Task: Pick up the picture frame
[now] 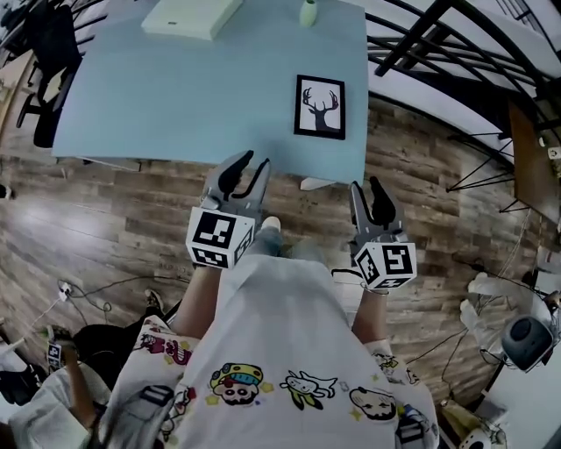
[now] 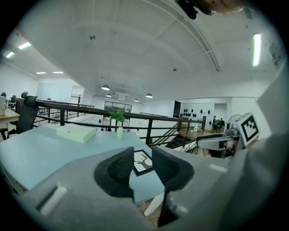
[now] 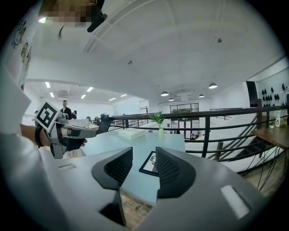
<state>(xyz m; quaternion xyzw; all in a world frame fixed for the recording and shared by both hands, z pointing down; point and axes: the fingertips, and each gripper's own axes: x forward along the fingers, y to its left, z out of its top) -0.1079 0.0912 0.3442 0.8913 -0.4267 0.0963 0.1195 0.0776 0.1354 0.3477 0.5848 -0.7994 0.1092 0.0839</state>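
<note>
The picture frame (image 1: 319, 107), black with a deer silhouette on white, lies flat near the front right corner of the light blue table (image 1: 175, 96). Both grippers hang over the wooden floor, just short of the table's front edge. My left gripper (image 1: 245, 171) is open and empty, pointing at the table left of the frame. My right gripper (image 1: 368, 191) is open and empty, slightly right of the frame. In the left gripper view the frame (image 2: 141, 163) shows through the gap of the gripper (image 2: 142, 155). The right gripper view shows the frame (image 3: 148, 166) beyond the gripper (image 3: 144, 153).
A flat white box (image 1: 191, 16) and a small vase with a plant (image 1: 308, 12) stand at the table's far side. A black metal railing (image 1: 438, 35) runs behind and right of the table. A black office chair (image 1: 48, 53) stands at the left end.
</note>
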